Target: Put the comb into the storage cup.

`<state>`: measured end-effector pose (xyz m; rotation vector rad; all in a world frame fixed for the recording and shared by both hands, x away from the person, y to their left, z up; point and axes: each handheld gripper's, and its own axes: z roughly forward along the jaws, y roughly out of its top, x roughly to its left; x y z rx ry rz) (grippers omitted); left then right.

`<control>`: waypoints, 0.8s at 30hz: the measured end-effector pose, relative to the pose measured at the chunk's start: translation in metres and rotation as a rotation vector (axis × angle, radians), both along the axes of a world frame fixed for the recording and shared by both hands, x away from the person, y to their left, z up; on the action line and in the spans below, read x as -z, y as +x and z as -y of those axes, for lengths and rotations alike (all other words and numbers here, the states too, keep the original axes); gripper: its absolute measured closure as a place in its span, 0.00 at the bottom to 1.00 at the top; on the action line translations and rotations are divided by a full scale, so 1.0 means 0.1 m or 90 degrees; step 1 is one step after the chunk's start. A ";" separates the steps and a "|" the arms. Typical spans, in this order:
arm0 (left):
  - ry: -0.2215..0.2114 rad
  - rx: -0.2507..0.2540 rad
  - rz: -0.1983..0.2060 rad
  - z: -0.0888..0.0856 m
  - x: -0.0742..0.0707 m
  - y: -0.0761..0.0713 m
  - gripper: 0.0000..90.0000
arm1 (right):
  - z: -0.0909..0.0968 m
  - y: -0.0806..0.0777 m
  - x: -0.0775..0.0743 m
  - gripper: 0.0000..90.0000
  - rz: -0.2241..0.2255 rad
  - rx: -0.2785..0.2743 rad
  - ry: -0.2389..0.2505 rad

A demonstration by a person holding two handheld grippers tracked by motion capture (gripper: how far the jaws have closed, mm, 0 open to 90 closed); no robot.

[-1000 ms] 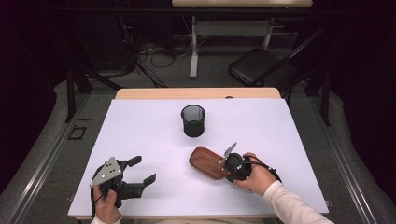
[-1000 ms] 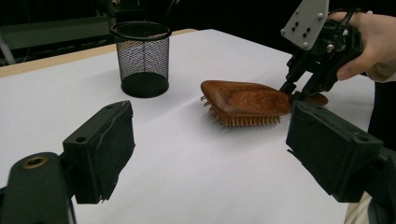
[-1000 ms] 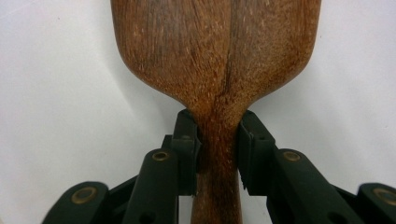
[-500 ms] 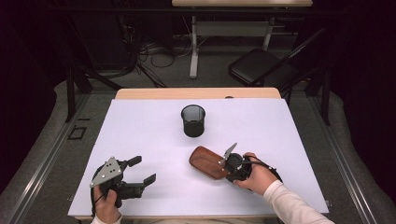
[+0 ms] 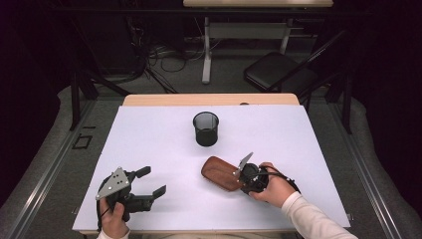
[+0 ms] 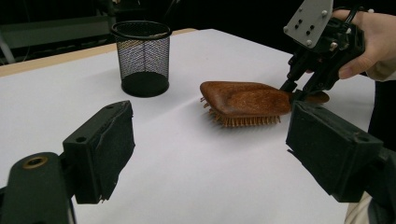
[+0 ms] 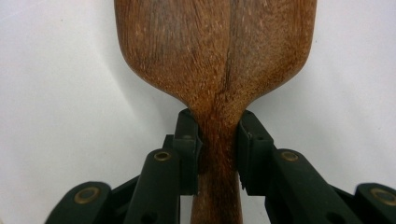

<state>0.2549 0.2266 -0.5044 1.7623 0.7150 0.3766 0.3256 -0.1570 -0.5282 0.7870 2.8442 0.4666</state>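
You had the right gripper (image 5: 246,175) clamped on the neck of the wooden hairbrush (image 5: 221,173), both pads pinching its narrow handle just where the head widens, probably because that waist gave the jaws a slim, secure hold. The brush lay bristles-down on the white table (image 5: 149,134), at about five o'clock from the mesh cup (image 5: 205,128) and near it. Its long axis ran from ten o'clock to four o'clock in the high view, head toward ten and handle toward your right hand. Your left gripper (image 5: 149,186) rested well apart at the table's near-left corner, jaws apart and holding nothing, seemingly kept out of the way.
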 end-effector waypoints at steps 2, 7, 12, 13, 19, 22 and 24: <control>0.000 0.001 0.000 0.00 0.00 0.00 0.17 | 0.00 0.00 0.00 0.81 0.003 0.002 0.002; 0.000 0.002 0.000 0.00 0.00 0.00 0.17 | 0.02 0.00 0.00 0.81 0.000 0.006 0.009; -0.001 0.003 0.000 0.00 0.00 0.00 0.17 | 0.02 -0.01 0.00 0.81 0.002 0.010 0.018; -0.001 0.003 0.000 0.00 0.00 0.00 0.17 | 0.02 -0.01 0.00 0.81 0.002 0.010 0.018; 0.001 0.002 0.000 0.00 0.00 0.00 0.17 | 0.03 -0.02 0.00 0.81 0.009 0.011 0.026; -0.001 0.003 0.000 0.00 0.00 0.00 0.17 | 0.04 -0.02 0.00 0.81 0.010 0.010 0.030; -0.001 0.003 0.000 0.00 0.00 0.00 0.17 | 0.05 -0.02 0.00 0.81 0.007 0.013 0.037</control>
